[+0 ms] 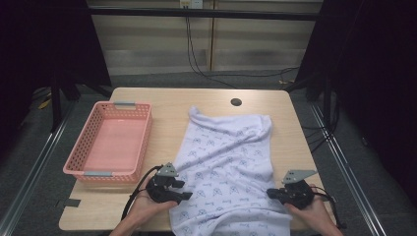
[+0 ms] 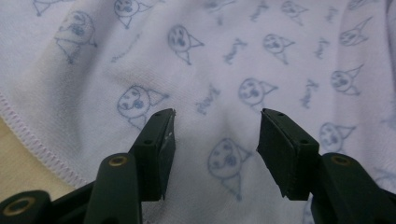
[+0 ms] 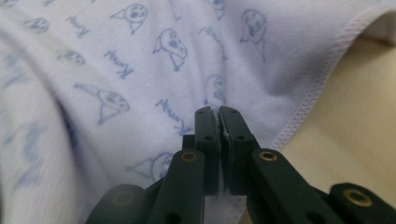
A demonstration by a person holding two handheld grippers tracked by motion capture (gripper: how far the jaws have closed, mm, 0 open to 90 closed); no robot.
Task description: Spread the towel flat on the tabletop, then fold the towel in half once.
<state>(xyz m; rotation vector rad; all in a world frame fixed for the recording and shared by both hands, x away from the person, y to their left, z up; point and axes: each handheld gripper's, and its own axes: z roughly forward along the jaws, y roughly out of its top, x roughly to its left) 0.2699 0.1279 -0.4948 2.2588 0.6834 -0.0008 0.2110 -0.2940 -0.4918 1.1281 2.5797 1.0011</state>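
With the white cat-print cotton cloth [image 1: 223,167] spread beside the pink plastic basket [image 1: 109,142], the right hand-held gripper [image 3: 219,116] pinches its near hem while the left hand-held gripper [image 2: 215,135] stands apart over it, ready for folding.

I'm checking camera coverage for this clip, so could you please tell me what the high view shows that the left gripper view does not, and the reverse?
The high view alone takes in the pink basket, the round hole at the table's far edge, the right claw at the cloth's right edge, and both of the person's hands. The left gripper view alone gives the close detail: the left claw with its jaws apart over the fabric, a printed cat-like face between them, and the stitched hem. Both share the white printed cloth and the wooden table.
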